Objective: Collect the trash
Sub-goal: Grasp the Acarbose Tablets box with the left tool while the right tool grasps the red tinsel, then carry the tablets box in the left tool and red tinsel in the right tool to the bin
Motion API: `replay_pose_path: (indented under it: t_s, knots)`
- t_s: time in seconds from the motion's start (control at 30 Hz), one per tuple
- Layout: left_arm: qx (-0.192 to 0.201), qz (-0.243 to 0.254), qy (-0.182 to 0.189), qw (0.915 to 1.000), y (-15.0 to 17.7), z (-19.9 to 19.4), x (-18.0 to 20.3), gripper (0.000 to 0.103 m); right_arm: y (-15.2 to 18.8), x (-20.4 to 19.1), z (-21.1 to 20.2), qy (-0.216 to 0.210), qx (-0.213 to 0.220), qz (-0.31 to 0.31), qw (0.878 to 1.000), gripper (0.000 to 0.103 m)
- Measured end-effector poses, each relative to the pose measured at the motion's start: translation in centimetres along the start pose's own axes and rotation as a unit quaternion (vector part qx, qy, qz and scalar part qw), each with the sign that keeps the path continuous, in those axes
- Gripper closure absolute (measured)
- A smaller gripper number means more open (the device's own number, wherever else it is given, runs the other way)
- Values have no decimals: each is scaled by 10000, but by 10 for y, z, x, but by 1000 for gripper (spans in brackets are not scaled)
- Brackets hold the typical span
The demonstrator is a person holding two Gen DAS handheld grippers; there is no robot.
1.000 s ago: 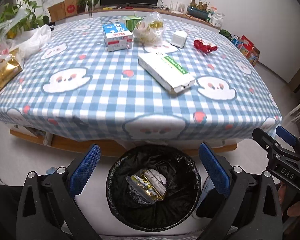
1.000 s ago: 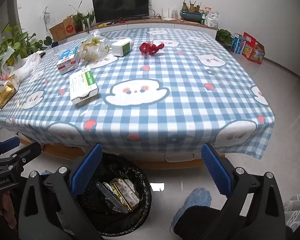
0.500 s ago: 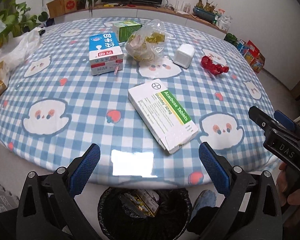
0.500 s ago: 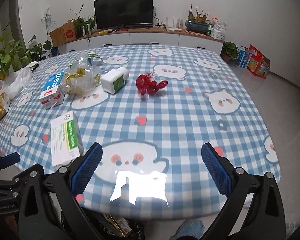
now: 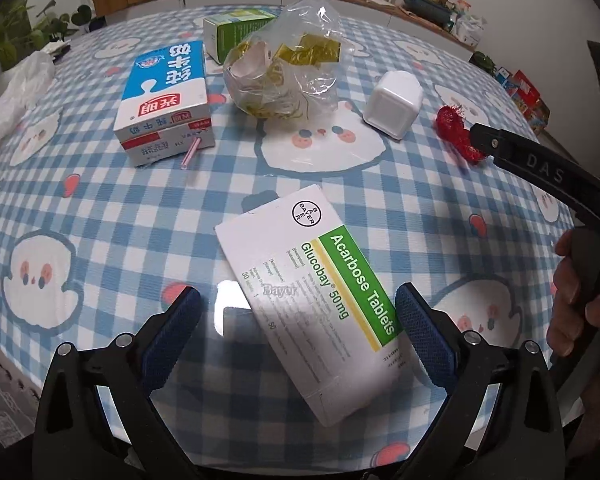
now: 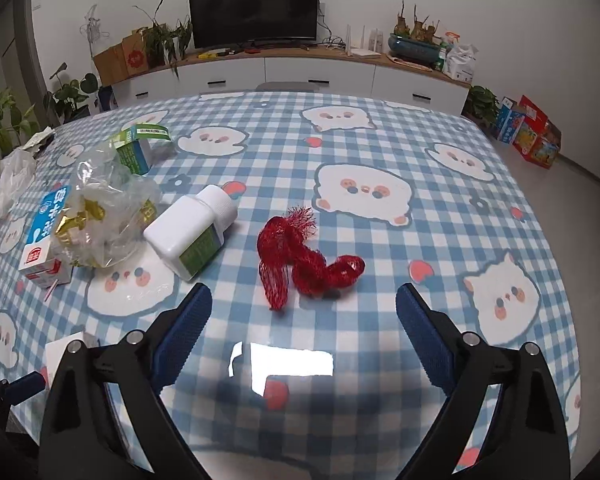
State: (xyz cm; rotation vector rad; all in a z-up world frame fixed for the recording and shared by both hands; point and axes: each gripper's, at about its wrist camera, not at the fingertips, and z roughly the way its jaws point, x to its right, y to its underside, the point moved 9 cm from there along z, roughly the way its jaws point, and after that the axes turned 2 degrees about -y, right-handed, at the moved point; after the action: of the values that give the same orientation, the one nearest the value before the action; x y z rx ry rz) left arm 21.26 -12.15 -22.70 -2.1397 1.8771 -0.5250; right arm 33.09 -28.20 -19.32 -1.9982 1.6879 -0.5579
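left tongs: spread wide, blue pads either side of the tablet box, not touching it, gripping nothing
right tongs: spread wide too, empty, hovering over the checked cloth just short of the red mesh
tablet box: white with a green band, printed "acarbose tablets", lying flat and slanted on the surface, its near end between the left pads
red mesh: a crumpled red net, curled on the cloth in front of the right tongs, just beside the white bottle
white bottle: on its side, cap pointing away, green label facing the near side, between the red mesh and the clear bag
clear bag: crinkled plastic holding gold wrappers and scraps, beyond the tablet box, near the milk carton
milk carton: blue and white with a red patch, lying flat, a pink straw at its near corner
green carton: behind the clear bag, toward the far side
surface: covered by a blue and white checked cloth with white cartoon faces
right hand: seen at the edge of the left view, wrapped round the black handle of the other tool
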Motion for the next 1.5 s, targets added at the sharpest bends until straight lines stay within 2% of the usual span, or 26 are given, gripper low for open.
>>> replay_pose_path:
  t_s: [0.1,0.3,0.43,0.5,0.63,0.7,0.77,0.87,1.17,1.5]
  knots:
    - [1,72,69,10000,-3,4,7,8,-5,1,16,3,-97,-62,9999,26]
    - [-61,82,82,9999,-8,6,13,20,-13,2,28,-90,-161,22,9998,37]
    - [-105,40,170,9998,-8,5,13,20,-15,-3,31,-146,-177,-37,9997,43]
    - [-85,112,71,9999,-7,6,13,21,-15,-6,32,-159,-182,-70,9997,45]
    - [-43,207,-30,9998,-9,6,13,30,-12,-9,38,-224,-302,-90,9993,61]
    - [-43,229,9,9997,-8,5,14,33,-11,-10,40,-260,-329,-77,9991,66]
    - [-33,264,39,9996,-7,4,17,34,-11,-11,40,-288,-342,-61,9990,73]
    - [16,265,52,9996,-6,3,19,35,-9,-11,40,-307,-367,3,9989,77]
    - [33,315,98,9995,-2,-1,18,35,-5,-3,29,-223,-289,133,9992,82]
    - [120,395,161,9990,7,-17,18,35,12,10,-14,-115,-117,310,9994,83]
